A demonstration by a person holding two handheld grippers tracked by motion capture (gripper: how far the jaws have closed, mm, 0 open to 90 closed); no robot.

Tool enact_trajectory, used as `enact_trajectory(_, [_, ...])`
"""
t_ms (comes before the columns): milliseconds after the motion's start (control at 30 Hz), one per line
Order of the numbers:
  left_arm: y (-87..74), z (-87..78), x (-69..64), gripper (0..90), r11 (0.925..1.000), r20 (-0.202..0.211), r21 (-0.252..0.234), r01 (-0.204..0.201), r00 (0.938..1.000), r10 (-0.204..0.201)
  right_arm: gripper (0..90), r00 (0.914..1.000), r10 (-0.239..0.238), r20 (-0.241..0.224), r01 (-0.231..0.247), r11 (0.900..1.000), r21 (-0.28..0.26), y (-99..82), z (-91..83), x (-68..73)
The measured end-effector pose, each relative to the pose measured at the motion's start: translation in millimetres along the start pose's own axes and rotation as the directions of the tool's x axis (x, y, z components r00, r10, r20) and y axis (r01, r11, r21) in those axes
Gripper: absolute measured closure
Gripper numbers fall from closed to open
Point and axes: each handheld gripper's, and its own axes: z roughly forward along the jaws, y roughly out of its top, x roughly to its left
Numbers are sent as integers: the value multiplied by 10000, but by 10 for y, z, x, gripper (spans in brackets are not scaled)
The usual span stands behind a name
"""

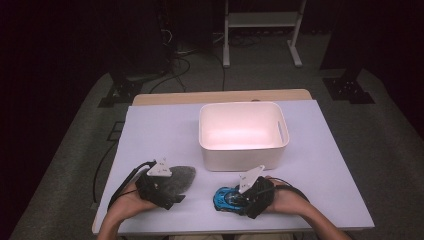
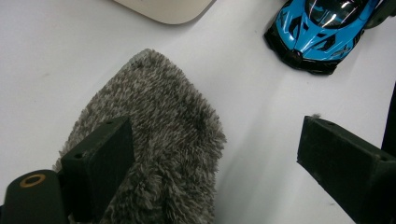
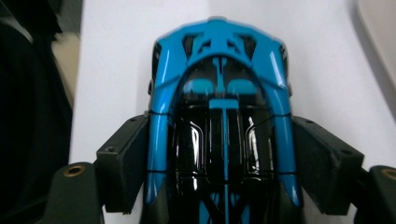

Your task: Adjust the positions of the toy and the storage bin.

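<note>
A blue and black toy car [image 1: 226, 199] [image 3: 219, 93] sits on the white table near the front edge. My right gripper [image 1: 234, 200] [image 3: 219, 163] is low over it, one jaw along each side of the car, close against its flanks without a clear squeeze; I read it as open. A grey fuzzy pad [image 1: 181, 176] [image 2: 159, 121] lies flat to the left. My left gripper [image 1: 172, 192] [image 2: 215, 154] stands open over the pad's near end, one jaw above the fur and the other above bare table. From the left gripper view the car [image 2: 322, 32] shows at the upper right.
A white rectangular bin [image 1: 242, 150] with handle slots stands mid-table behind both objects, nothing inside it; its corner [image 2: 168, 9] and its edge [image 3: 378, 42] show in the gripper views. The table's front edge [image 1: 225, 231] is close behind both hands. Cables trail from each gripper.
</note>
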Motion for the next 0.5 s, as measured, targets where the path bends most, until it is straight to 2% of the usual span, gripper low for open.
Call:
enact_trajectory(67, [0, 5, -3, 102, 10000, 37, 31, -26, 10000, 26, 240, 9998, -143, 119, 141, 9998, 101, 14, 4, 13])
enact_trajectory(267, [-1, 18, -14, 102, 10000, 103, 74, -21, 9999, 21, 193, 9997, -143, 219, 140, 9998, 163, 17, 17, -1])
enact_trajectory(500, [-2, 30, -16, 102, 9998, 153, 169, -40, 9999, 38, 160, 9968, -598, 527, 586, 9980, 238, 40, 21, 34])
